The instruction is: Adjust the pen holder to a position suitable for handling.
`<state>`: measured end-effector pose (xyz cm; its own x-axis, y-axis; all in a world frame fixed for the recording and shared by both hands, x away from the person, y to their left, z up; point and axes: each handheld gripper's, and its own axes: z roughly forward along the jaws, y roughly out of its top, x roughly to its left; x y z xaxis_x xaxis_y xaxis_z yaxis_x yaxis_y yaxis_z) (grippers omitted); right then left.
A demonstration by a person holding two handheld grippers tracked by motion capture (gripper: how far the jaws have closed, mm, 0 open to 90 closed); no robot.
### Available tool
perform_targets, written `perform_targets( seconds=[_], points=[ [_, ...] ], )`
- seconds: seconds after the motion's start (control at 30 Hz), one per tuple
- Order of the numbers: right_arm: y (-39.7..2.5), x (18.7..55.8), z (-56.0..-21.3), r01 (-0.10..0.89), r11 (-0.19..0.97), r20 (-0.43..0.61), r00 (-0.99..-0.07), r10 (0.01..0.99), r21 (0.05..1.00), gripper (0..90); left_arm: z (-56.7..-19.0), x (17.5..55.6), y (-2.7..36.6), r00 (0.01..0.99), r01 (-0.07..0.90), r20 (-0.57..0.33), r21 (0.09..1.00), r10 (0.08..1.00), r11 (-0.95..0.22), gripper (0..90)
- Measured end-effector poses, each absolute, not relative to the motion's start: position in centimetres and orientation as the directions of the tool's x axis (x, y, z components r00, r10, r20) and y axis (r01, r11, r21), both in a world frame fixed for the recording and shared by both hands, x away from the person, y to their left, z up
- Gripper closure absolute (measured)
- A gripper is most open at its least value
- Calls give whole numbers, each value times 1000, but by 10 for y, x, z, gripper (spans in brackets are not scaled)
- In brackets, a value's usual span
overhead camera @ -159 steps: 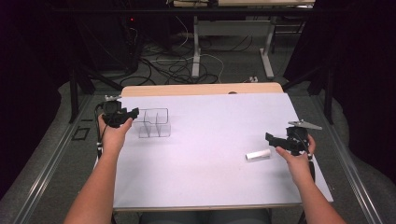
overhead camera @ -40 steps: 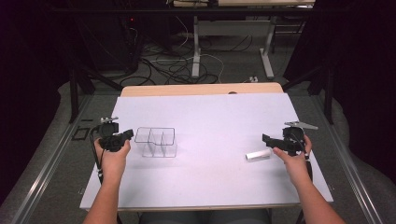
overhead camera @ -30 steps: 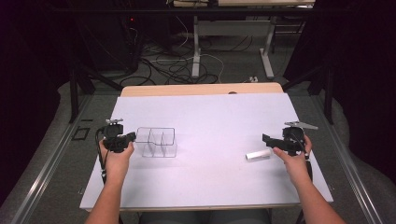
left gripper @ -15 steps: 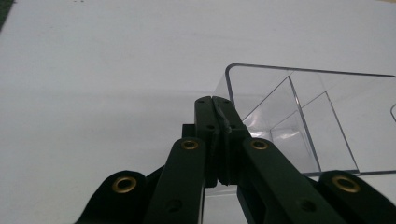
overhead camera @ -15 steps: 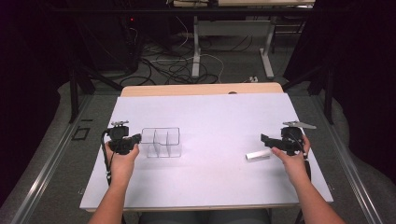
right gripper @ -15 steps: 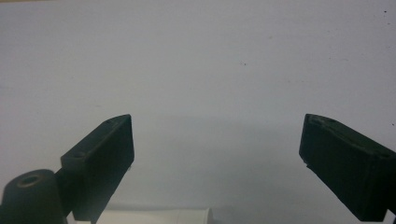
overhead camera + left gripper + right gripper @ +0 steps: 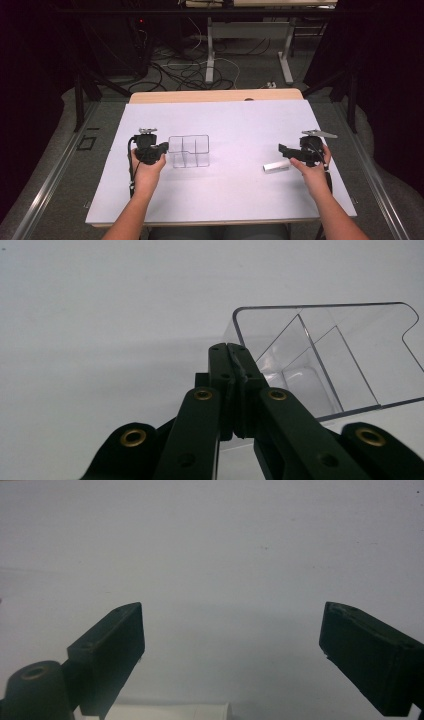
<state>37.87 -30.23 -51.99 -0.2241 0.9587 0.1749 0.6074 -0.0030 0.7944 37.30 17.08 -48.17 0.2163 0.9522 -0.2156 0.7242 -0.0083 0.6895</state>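
At centre left of the frame, the left gripper (image 7: 161, 149) pinches the near wall of a clear plastic divided box (image 7: 189, 150) on the white table (image 7: 240, 120). At right, the right gripper (image 7: 284, 149) gapes wide just above a small white block (image 7: 276, 167).

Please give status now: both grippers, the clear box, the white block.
Left gripper shut on wall of clear box. Right gripper open, empty, just above white block. Block lies flat on table; nothing between it and box.
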Motion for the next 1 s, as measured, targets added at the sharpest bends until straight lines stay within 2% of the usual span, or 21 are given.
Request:
perform_targets(
  seconds=[0.5,0.7,1.0],
  points=[
    [-302,378,-521,605,-5,176,-223,959,796,104,-482,382,138,265,722,-222,690,938,-41,900],
    [-302,377,-520,601,-3,176,-230,957,799,126,-482,384,142,289,729,-231,682,929,-57,900],
    [-302,376,-520,601,0,177,-236,956,799,141,-478,380,150,318,717,-245,694,916,-63,836]
  ],
)
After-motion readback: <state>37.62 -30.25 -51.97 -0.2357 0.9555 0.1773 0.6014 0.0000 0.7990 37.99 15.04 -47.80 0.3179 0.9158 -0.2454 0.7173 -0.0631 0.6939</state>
